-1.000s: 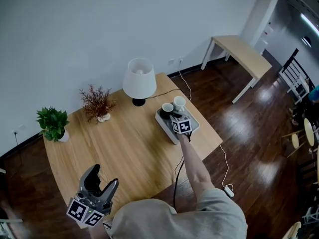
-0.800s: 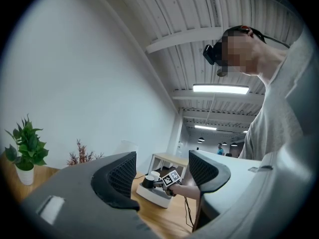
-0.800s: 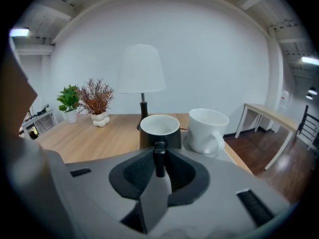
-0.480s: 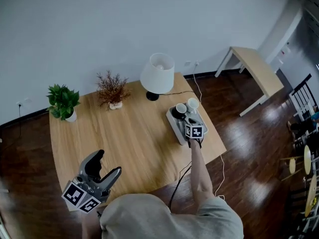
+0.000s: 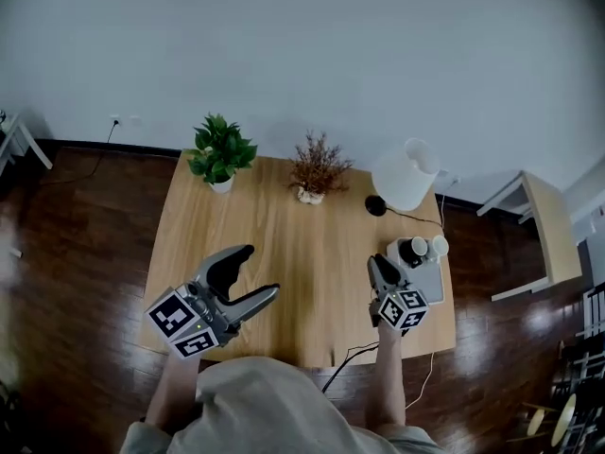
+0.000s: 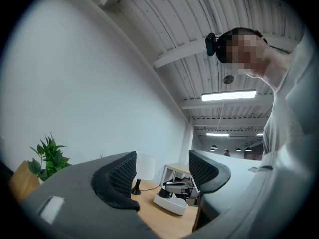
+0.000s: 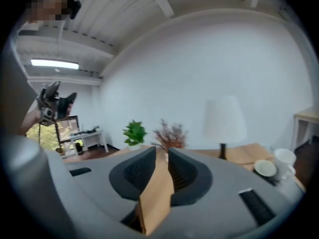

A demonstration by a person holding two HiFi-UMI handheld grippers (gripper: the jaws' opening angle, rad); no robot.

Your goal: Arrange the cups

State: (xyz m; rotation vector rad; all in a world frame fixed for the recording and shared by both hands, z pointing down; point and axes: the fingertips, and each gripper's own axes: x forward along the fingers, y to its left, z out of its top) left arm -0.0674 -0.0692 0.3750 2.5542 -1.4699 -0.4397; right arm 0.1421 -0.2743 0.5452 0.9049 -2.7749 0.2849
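I hold both grippers up over the near half of the tabletop (image 5: pixel 284 225), each on a bare forearm that reaches in from the near edge. The left gripper (image 5: pixel 260 270) hangs toward the near left corner, about level and angled at the right edge. Its jaws stand wide apart with nothing between them. The right gripper (image 5: pixel 376 265) sits close to the right edge and points at the far edge. Its jaws are drawn to a thin slit, and only bare wood shows through.

The white cup (image 5: pixel 439 245) and a second cup (image 5: pixel 413 248) with a dark ring stand side by side at the far end of a grey tray (image 5: pixel 430 287). The tray lies along the right edge, just beside the right gripper, and neither gripper touches it.

Along the far edge stand a green plant (image 5: pixel 219 149) at the left corner, a dried sprig (image 5: pixel 317 166) midway and a white lamp (image 5: pixel 405 173) toward the right corner. The floor (image 5: pixel 85 253) is dark wood, the wall white, and a smaller table (image 5: pixel 544 225) stands off to the right.

Only the left gripper view shows the ribbed ceiling and its strip lights, with the tray small beyond the jaws. Only the right gripper view shows a side desk with a monitor.
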